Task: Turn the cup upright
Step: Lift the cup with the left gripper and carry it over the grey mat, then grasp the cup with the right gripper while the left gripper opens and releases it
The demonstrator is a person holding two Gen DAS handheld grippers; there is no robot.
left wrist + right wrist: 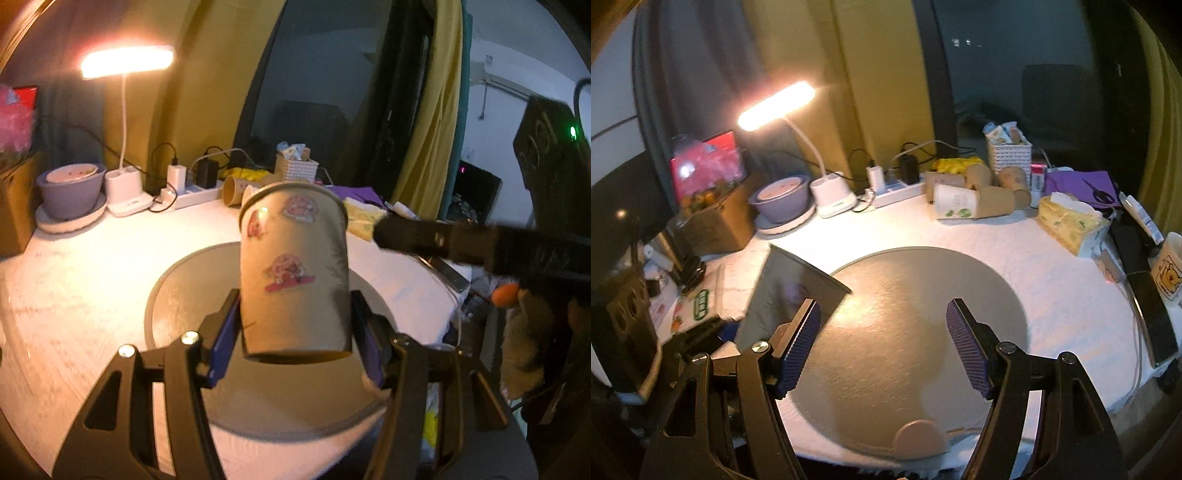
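Over the round grey mat [192, 280], the left wrist view has the left gripper [295, 332] clamped on a brown paper cup [293, 273] with pink stickers, both blue pads pressed to its sides near the base. The cup's lifted clear of the mat, rim pointing away from the camera and tipped up a bit. The right gripper's black body [480, 247] pokes in from the right of the cup, close to its rim but not touching.

Switching to the right wrist view, the right gripper [882, 343] hangs above the same mat [923, 295], fingers spread wide, holding nothing. Behind the mat sit the lit desk lamp [777, 105], a power strip [897, 192] and some spare paper cups [975, 192] lying on their sides.
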